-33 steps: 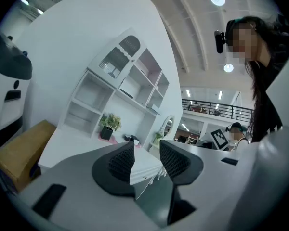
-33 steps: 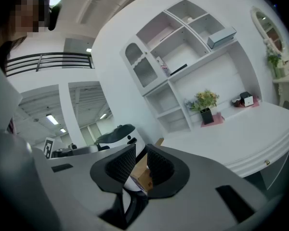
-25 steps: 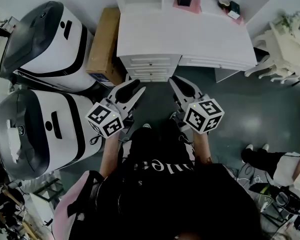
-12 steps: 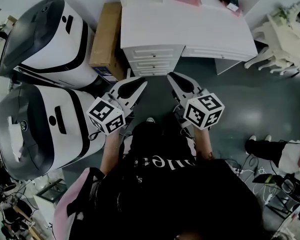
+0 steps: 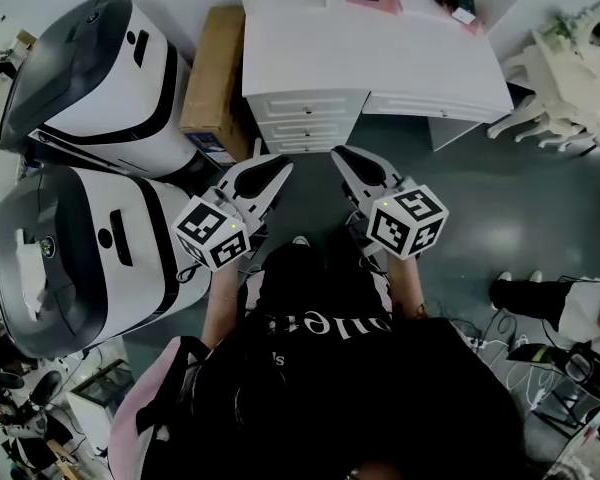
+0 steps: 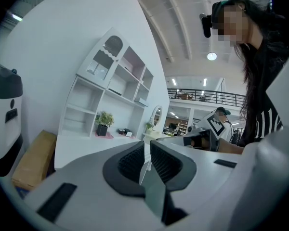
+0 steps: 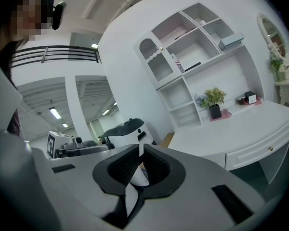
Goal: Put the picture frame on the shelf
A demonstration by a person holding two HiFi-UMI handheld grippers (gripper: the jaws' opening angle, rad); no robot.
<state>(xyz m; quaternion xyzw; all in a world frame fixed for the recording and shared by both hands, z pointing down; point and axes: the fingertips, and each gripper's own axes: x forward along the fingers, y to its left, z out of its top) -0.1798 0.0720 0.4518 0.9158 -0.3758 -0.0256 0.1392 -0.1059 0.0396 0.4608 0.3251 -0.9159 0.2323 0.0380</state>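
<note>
Both grippers hang over the dark floor in front of the white desk (image 5: 375, 63). My left gripper (image 5: 283, 162) is shut with nothing between its pads (image 6: 145, 147). My right gripper (image 5: 338, 153) is also shut and empty (image 7: 141, 150). A small dark frame-like object (image 5: 466, 14) stands on a pink mat at the desk's back right, also seen in the right gripper view (image 7: 250, 98). A white shelf unit (image 7: 195, 47) with open compartments rises behind the desk. A potted plant (image 7: 214, 102) sits on the desk beneath it.
Two large white-and-black machines (image 5: 90, 78) (image 5: 70, 258) stand at the left, with a cardboard box (image 5: 212, 78) between them and the desk. The desk's drawers (image 5: 305, 128) face me. A white ornate chair (image 5: 570, 88) stands at the right. Another person's legs (image 5: 540, 313) show at the lower right.
The left gripper's jaws have closed from a visible gap to shut. Both grippers have edged slightly forward and the view has tipped a little.
</note>
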